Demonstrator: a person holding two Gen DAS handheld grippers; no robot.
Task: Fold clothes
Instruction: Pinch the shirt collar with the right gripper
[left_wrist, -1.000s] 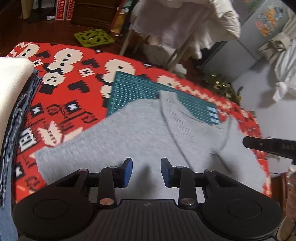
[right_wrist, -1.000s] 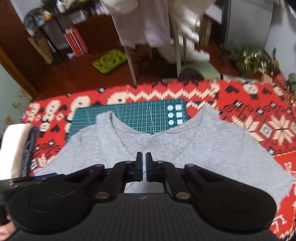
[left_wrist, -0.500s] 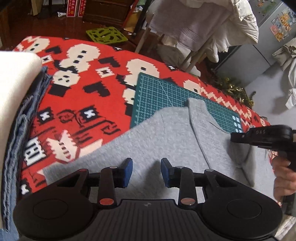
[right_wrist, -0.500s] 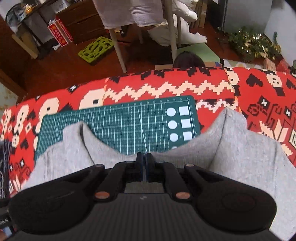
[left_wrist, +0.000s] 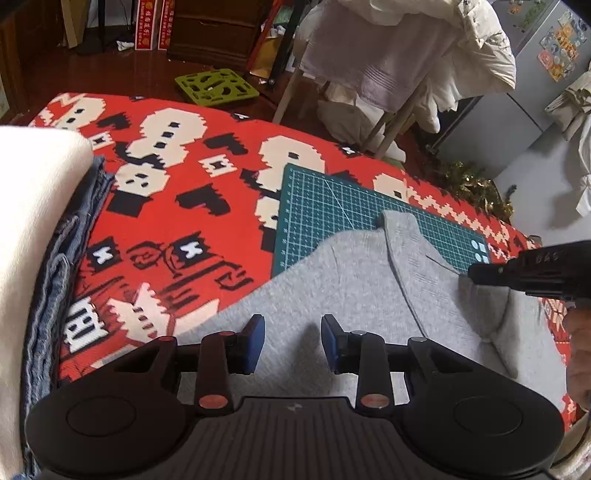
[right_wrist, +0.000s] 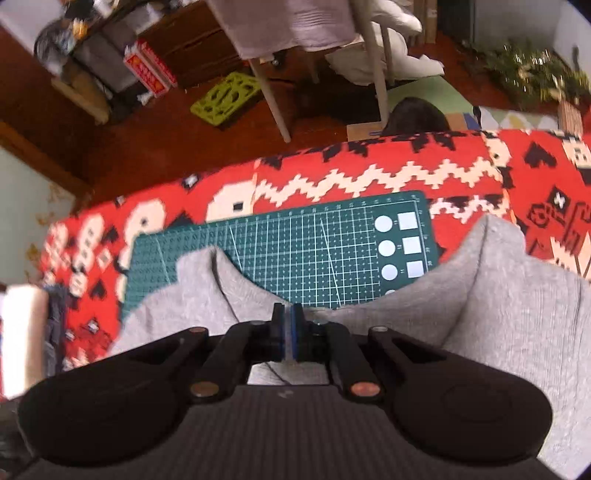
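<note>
Left wrist view: the grey garment is lying on the red patterned cloth, its far edge overlapping the green cutting mat. Bare cloth is lying open to the left, up to a stack of folded clothes crowding the left edge. The left gripper is hovering over the garment's near part, jaws released and holding nothing. The right gripper is reaching in from the right at the neckline.

Right wrist view: the right gripper is clenching the grey garment at the middle of its neckline, the shoulders rising on either side. The cutting mat is lying just beyond, with chair legs standing on the floor past the far edge.
</note>
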